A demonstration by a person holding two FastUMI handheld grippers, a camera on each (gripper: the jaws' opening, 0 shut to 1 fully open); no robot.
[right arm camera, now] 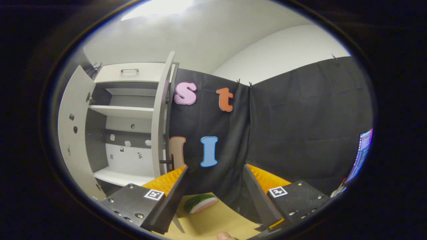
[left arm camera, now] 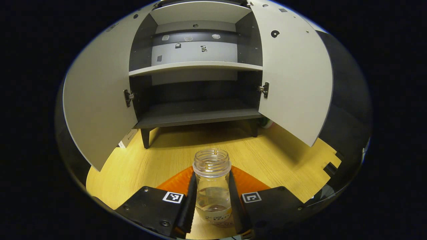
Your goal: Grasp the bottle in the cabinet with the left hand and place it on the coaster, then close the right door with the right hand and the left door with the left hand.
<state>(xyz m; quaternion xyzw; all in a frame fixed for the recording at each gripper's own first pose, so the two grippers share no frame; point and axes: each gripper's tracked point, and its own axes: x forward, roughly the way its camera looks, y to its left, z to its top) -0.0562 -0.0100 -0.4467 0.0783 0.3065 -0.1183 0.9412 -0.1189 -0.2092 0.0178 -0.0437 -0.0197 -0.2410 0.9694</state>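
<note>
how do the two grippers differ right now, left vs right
The left gripper is shut on the bottle, fingers pressing both its sides; the right gripper is open and holds nothing. The left gripper sits low over the wooden table, facing the cabinet; the right gripper points up at the booth wall. Both carry square markers.

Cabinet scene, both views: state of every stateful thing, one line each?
Left door: open.
Right door: open.
Cabinet shelves: bare.
Bottle: upright, no cap, a little clear liquid inside, held over the orange coaster.
Left tongs: shut on the bottle.
Right tongs: open, holding nothing.
</note>
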